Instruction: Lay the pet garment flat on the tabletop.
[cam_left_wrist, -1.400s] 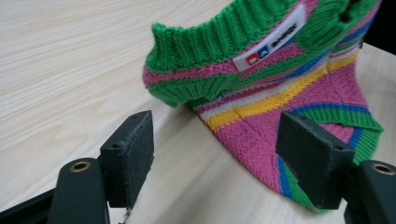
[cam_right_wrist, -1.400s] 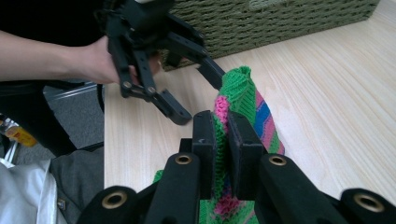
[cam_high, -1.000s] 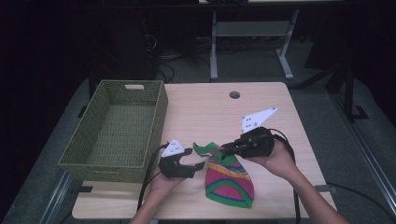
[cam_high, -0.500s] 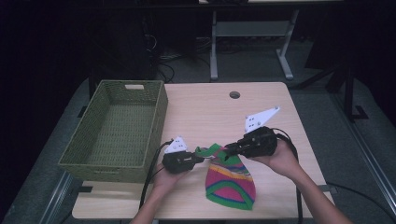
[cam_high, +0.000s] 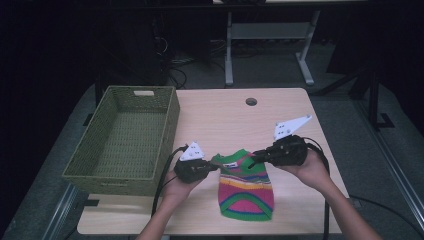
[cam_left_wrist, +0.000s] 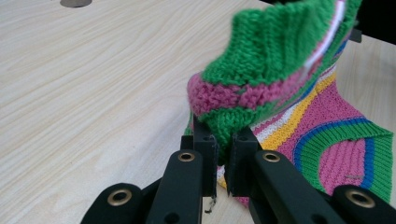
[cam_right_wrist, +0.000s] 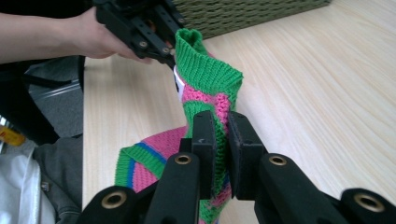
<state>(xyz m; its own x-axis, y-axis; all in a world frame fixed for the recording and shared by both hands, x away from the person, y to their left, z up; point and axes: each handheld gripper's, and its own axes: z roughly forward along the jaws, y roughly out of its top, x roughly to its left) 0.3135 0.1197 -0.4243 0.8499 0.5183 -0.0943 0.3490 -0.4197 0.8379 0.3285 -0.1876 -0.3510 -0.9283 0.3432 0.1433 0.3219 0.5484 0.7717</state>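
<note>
A: Where do we stand with the striped knit garment?

B: We have it pinched at both top corners. Our left hand-held gripper has just been closing, and now its jaws are pressed on the green ribbed edge, with the knit caught between the pads. Our right hand-held gripper is clamped on the other corner of that same edge.

A: And the garment itself?

B: It's near the front edge of the counter, right of the woven basket. The far, green-ribbed end is lifted slightly between our grippers; the striped body lies flat on the wood toward us.

A: So which step would we call this?

B: We'd judge the grasp is complete and the lift is just starting, probably to fold the piece or carry it to the basket on the left, which looks empty.

A: What does the next move need?

B: Both hands should rise together, keeping the edge stretched level so neither corner slips out. If it goes to the basket, we must clear its near rim before lowering.
</note>
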